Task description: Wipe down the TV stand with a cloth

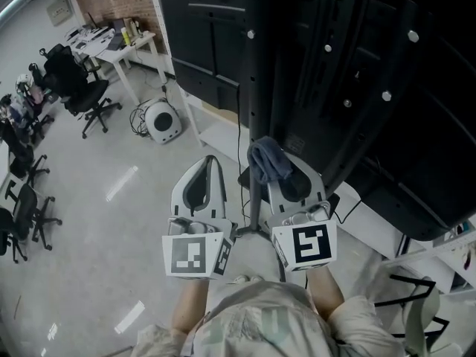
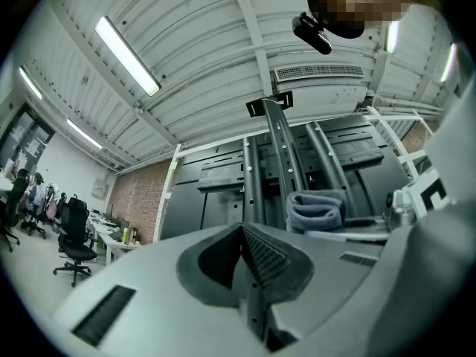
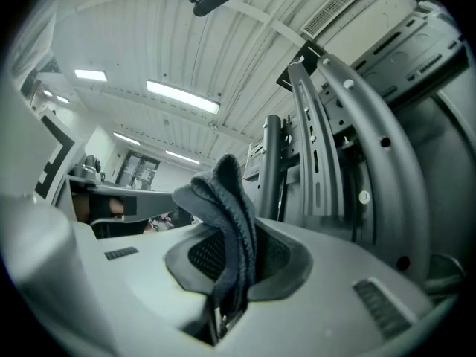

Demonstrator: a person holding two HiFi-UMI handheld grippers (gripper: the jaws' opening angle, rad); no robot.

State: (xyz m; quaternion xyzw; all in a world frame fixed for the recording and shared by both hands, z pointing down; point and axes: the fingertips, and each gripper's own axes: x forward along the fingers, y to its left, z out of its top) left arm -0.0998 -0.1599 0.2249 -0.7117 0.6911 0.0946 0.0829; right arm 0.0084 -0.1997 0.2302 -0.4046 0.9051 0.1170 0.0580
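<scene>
Head view: right claw (image 1: pixel 291 175) clenched on the cloth (image 1: pixel 268 161), held up close to the TV stand (image 1: pixel 297 73); wiping looks not yet begun.
Cloth is a dark folded rag pinched between the right claw's jaws, bunched up above the tips, just beside the stand's upright post (image 1: pixel 256 95); can't tell if it touches the post. Left claw (image 1: pixel 202 188) sits alongside the right, jaws pressed together with nothing between them. Right gripper view shows curved mounting rails (image 3: pixel 327 140) with bolt holes right behind the cloth. To wipe well, probably: keep the pinch firm, press the loose bunched part flat on the post, run long strokes along its length, then do each rail. Go easy past bolt heads so the cloth doesn't snag or pull out. Left claw could steady the stand.
</scene>
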